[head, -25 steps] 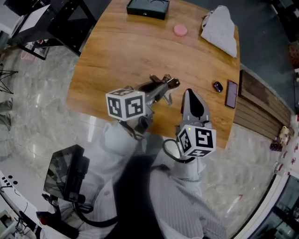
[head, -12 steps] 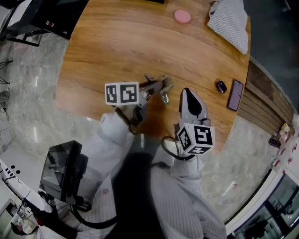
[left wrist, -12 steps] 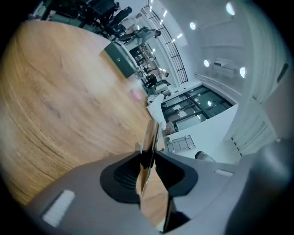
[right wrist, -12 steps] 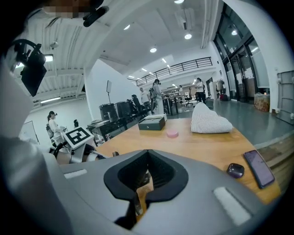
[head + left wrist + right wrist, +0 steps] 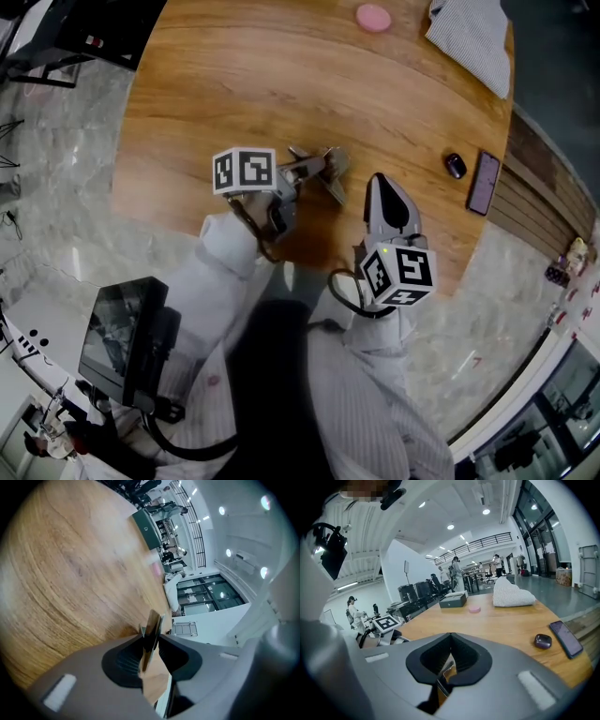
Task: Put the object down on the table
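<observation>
My left gripper [image 5: 315, 170] is shut on a thin flat brownish-grey object [image 5: 330, 172], held edge-on low over the wooden table [image 5: 234, 84] near its front edge. I cannot tell whether the object touches the wood. In the left gripper view the object [image 5: 152, 629] stands upright between the dark pads of that gripper [image 5: 151, 638]. My right gripper [image 5: 377, 182] lies just right of the object, pointing up the table, with its jaws together and nothing in them. In its own view the right gripper [image 5: 450, 637] shows its jaws together.
A pink disc [image 5: 373, 16] and a white striped cloth [image 5: 473, 33] lie at the table's far side. A small dark case [image 5: 456, 165] and a phone [image 5: 485, 183] sit at the right edge. A black box [image 5: 453, 600] stands at the far end. Stone floor surrounds the table.
The left gripper has shifted slightly farther over the table with the object still held. The right gripper has stayed about where it was. The head view has drifted.
</observation>
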### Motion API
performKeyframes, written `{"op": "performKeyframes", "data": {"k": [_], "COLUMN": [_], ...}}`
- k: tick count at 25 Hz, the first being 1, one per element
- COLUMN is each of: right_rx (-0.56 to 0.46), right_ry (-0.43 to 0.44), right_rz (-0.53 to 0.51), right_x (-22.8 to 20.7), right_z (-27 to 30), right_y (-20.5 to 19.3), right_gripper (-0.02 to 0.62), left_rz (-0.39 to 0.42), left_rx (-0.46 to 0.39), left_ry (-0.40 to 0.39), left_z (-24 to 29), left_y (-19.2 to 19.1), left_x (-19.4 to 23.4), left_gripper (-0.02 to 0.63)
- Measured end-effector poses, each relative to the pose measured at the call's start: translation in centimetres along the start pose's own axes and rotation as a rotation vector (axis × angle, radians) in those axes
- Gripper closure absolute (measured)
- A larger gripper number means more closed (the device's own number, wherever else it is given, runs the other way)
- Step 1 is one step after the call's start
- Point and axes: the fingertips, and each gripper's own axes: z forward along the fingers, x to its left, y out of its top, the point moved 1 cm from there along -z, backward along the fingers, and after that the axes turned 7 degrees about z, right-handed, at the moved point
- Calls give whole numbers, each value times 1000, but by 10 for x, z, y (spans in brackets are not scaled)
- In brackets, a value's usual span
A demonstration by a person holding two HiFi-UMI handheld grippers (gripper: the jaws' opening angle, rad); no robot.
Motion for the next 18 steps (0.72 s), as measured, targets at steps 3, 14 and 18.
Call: {"op": "performKeyframes", "data": {"k": [3,14,18], "right_rx": [-1,-15,-29], "right_ry": [1,8,0], "right_rz": [6,38,47], "right_x": [2,8,6], "right_z": [2,5,1], "right_y": [-1,-4,-1], "right_gripper": [581,581,581], "left_rz": [-45,-153,-181], "left_rx": [31,114,200], "left_ry": [-4,42,49], "left_z": [-1,-22,-30], "left_y": [-4,-24,-32], "left_x": [6,37,41], "left_gripper": [500,458,429]}}
